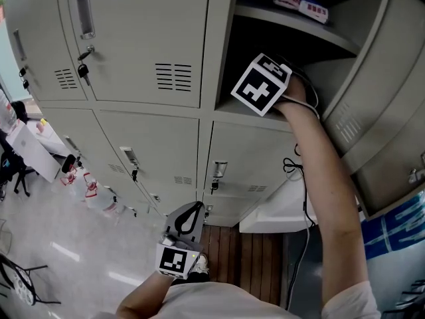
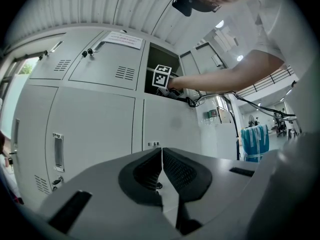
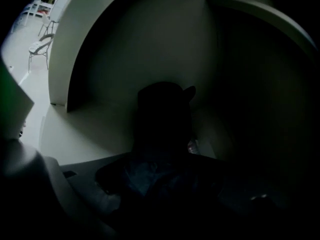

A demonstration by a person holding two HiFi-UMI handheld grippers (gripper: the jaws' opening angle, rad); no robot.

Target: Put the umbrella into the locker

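The locker's open compartment (image 1: 279,52) is dark inside. My right gripper, seen by its marker cube (image 1: 261,85), reaches into it with the jaws hidden in the shadow. In the right gripper view the dark folded umbrella (image 3: 162,124) runs forward from between the jaws of the right gripper (image 3: 165,171), its far end over the compartment floor (image 3: 85,129). The jaws appear closed around its fabric, though the picture is very dark. My left gripper (image 1: 191,211) hangs low before the bottom lockers, level and shut, with its pads (image 2: 170,171) touching and nothing between them.
The compartment's door (image 1: 378,92) stands open to the right. A shelf (image 1: 292,28) above carries small boxes (image 1: 302,5). Closed lockers (image 1: 143,38) with keys fill the left. A white table (image 1: 279,214) and a cable (image 1: 292,168) are below, bottles (image 1: 93,191) on the floor.
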